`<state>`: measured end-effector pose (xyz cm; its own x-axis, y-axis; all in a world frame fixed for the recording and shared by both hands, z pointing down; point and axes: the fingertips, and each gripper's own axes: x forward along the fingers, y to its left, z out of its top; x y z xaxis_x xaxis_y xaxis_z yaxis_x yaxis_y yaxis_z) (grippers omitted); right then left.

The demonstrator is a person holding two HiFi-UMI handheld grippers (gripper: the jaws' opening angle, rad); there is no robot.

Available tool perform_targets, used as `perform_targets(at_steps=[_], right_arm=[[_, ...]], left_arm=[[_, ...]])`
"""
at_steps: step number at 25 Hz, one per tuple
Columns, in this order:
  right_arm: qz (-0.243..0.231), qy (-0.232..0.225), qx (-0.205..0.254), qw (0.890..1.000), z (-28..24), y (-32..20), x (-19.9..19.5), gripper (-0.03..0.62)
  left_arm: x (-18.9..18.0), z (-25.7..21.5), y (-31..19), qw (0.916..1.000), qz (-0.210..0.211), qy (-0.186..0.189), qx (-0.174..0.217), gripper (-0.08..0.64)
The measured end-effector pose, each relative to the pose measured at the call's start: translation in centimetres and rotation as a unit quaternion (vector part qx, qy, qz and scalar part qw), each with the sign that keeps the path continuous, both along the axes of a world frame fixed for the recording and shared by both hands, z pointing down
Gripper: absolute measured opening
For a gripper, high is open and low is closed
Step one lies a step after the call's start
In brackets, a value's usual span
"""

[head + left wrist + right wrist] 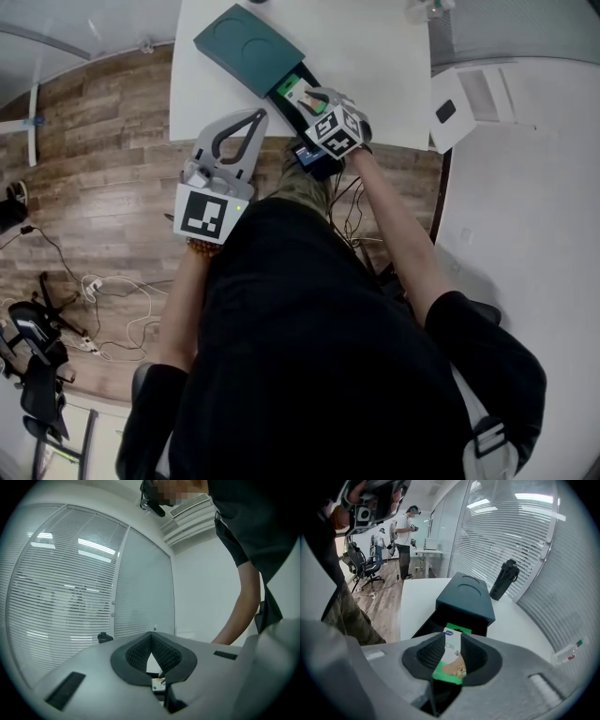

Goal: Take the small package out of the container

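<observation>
The right claw (pixel 317 105) sits at the upper middle of the head view, at the near edge of the white tabletop (pixel 375 56). Its own view shows the jaws parted, released, with the green-and-white package (pixel 452 660) standing on edge between them. The package's top leans toward the container (pixel 466 599). This container is a dark green box, and its black drawer (pixel 425 623) is pulled open toward the claw. In the head view the package (pixel 302 94) shows over the open drawer (pixel 284 86), just below the right end of the container (pixel 246 47).

The left claw (pixel 251 122) is lower left of the right one in the head view. It lies over the tabletop's near edge and the wooden floor (pixel 94 187). In its own view the jaws point up toward the window blinds. They are clenched, tips touching, with nothing gripped.

A dark bottle (pixel 505 579) stands on the tabletop, right of the container in the right gripper view.
</observation>
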<state>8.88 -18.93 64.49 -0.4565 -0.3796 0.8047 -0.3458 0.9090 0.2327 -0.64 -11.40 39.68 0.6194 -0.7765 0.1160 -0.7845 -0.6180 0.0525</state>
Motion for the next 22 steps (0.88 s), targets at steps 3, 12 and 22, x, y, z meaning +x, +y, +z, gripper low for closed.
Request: perform_targets(at_steps=[3, 12, 22], right_arm=[[0.004, 0.022, -0.018, 1.0, 1.6, 0.1, -0.1, 0.101], [-0.003, 0.052, -0.045, 0.998, 3.6, 1.5, -0.3, 0.1], [0.01, 0.038, -0.076, 0.996, 3.3, 2.3, 0.2, 0.178]], left_arm=[[-0.3, 0.0, 0.0, 1.0, -0.004, 0.003, -0.002, 0.008], [-1.1, -0.1, -0.2, 0.9999, -0.014, 0.005, 0.004, 0.008], [-1.7, -0.3, 0.1, 0.9998, -0.018, 0.011, 0.006, 0.008]])
